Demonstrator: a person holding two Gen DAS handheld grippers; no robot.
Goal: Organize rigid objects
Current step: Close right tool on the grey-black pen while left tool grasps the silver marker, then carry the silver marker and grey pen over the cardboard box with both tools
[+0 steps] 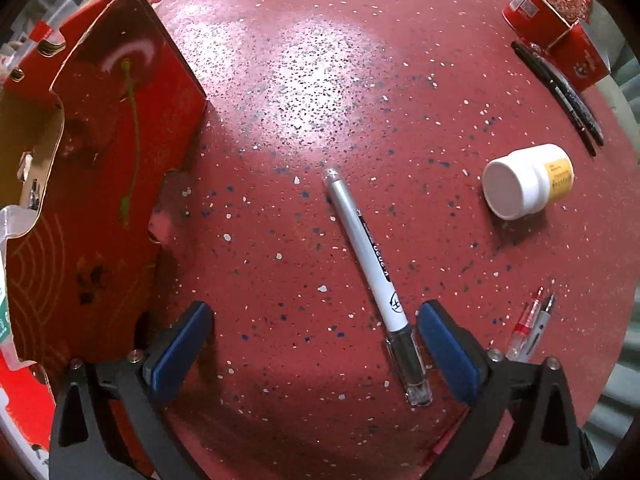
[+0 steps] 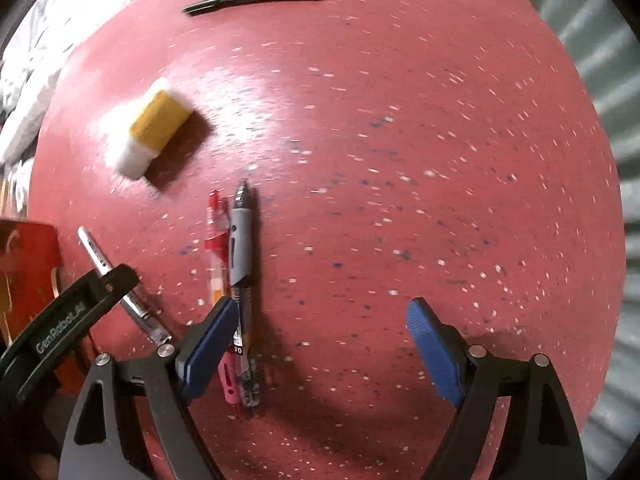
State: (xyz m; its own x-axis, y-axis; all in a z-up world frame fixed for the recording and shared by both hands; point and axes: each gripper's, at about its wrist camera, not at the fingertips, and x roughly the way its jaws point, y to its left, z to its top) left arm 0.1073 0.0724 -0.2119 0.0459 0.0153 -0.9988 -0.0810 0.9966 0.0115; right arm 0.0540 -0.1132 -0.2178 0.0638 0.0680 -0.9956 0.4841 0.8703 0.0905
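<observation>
In the left wrist view, a silver and white marker pen [image 1: 372, 276] with a clear cap lies slantwise on the red speckled table [image 1: 304, 80]. My left gripper [image 1: 312, 320] stands open above it; the capped end lies just inside the right pad, untouched. In the right wrist view, my right gripper [image 2: 322, 312] is open over bare table. A red pen [image 2: 216, 240] and a grey-grip pen [image 2: 240, 248] lie side by side at its left pad, which hides part of them. A white bottle [image 2: 154, 132] with a yellow label lies on its side beyond them.
An open red cardboard box [image 1: 108, 184] stands at the left, close to the left finger. Two black pens [image 1: 560, 96] lie by a red patterned box [image 1: 552, 12] at the far right. A black finger [image 2: 80, 304] of the left gripper crosses the marker in the right wrist view.
</observation>
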